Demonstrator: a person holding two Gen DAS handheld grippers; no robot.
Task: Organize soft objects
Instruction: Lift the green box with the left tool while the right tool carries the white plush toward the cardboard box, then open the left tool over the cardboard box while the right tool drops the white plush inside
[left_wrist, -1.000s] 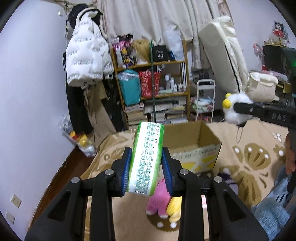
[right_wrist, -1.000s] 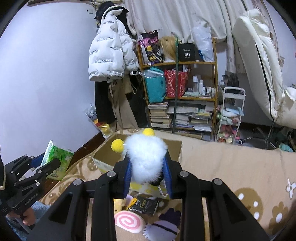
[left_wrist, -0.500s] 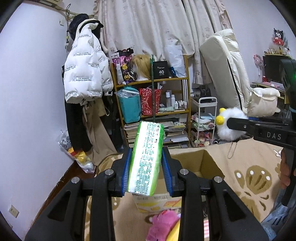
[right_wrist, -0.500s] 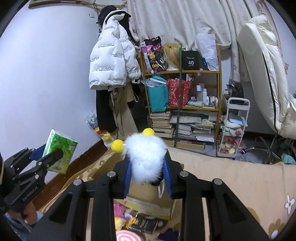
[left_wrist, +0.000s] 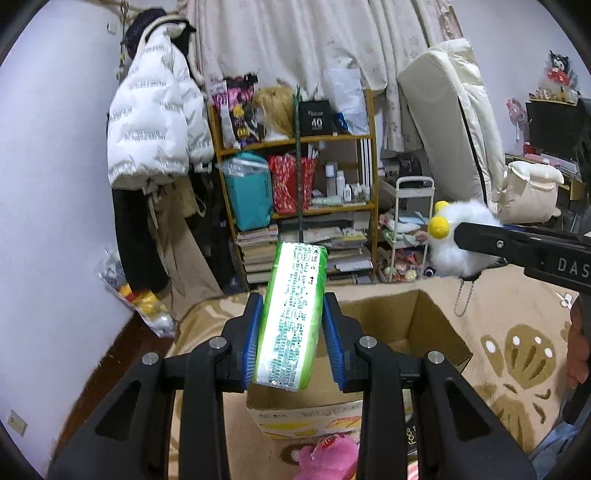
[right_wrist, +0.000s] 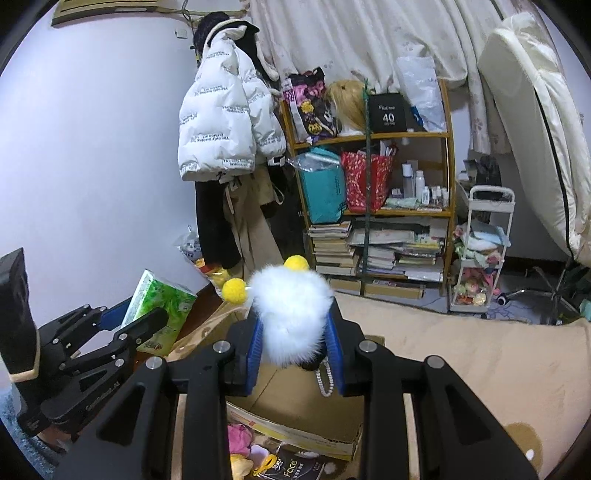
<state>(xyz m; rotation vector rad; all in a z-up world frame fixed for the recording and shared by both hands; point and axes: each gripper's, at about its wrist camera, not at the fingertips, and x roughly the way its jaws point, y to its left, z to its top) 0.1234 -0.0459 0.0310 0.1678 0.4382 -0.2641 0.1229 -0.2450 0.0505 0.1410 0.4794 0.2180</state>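
Cluttered shelves and a white jacket line the far wall, beyond a patterned blanket. On it sits an open box. The left gripper has its jaws pinching a green tissue pack above the box's near edge. To the right, the right gripper clamps a white pompom above the box.

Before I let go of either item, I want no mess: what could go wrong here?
1. The tissue pack in the left hand-held gripper sits over the near wall of the cardboard box; released now, it might catch the rim and fall by the pink plush.
2. The white pompom in the right hand-held gripper trails a bead chain that could snag on the box edge.
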